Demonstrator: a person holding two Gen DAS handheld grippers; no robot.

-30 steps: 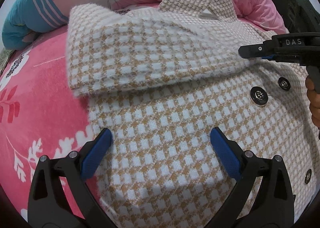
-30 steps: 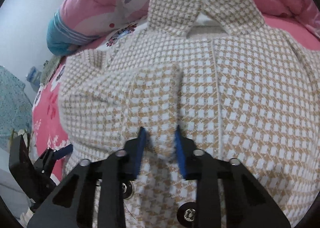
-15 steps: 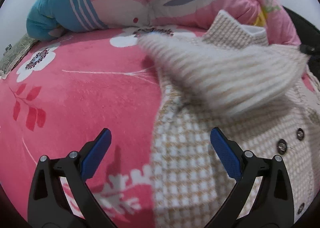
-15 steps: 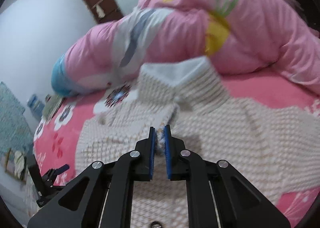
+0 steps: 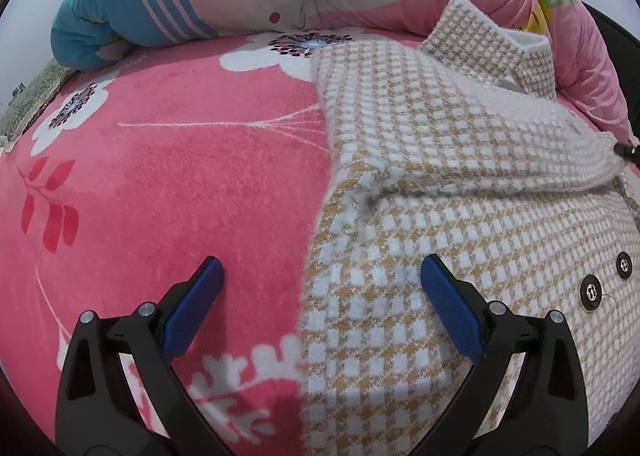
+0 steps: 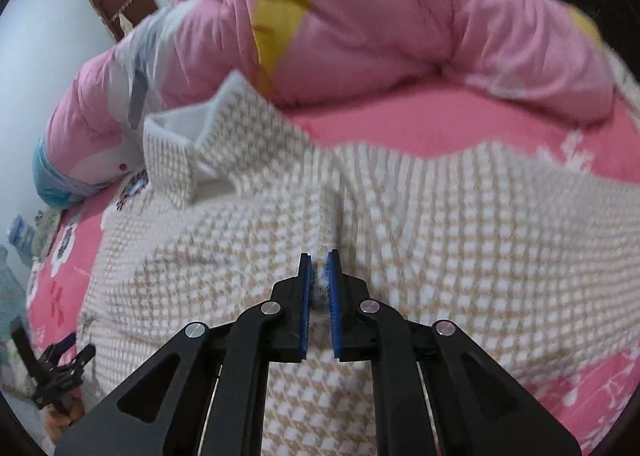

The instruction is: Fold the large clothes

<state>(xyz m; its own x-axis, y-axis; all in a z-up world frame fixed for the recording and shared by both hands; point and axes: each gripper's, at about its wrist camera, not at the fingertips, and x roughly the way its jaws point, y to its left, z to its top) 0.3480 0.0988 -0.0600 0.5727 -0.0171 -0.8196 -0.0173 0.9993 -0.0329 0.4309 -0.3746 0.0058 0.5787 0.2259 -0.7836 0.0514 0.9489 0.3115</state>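
Sleeve (image 5: 480, 151) of checked coat (image 5: 460, 276): a second earlier folded across the chest; since drawn out sideways, now stretched toward the right edge of the left view. Right tool (image 6: 319, 284): jaws were closed onto the sleeve's cuff, and the tool was carried away from the collar (image 6: 188, 159). Left tool (image 5: 320, 296): was shifted from over the coat to its left edge, half over the pink bedspread (image 5: 180, 175).

I see even, soft indoor light | faint shadows | right view motion-blurred | left view sharp | fisheye bending, dark corners
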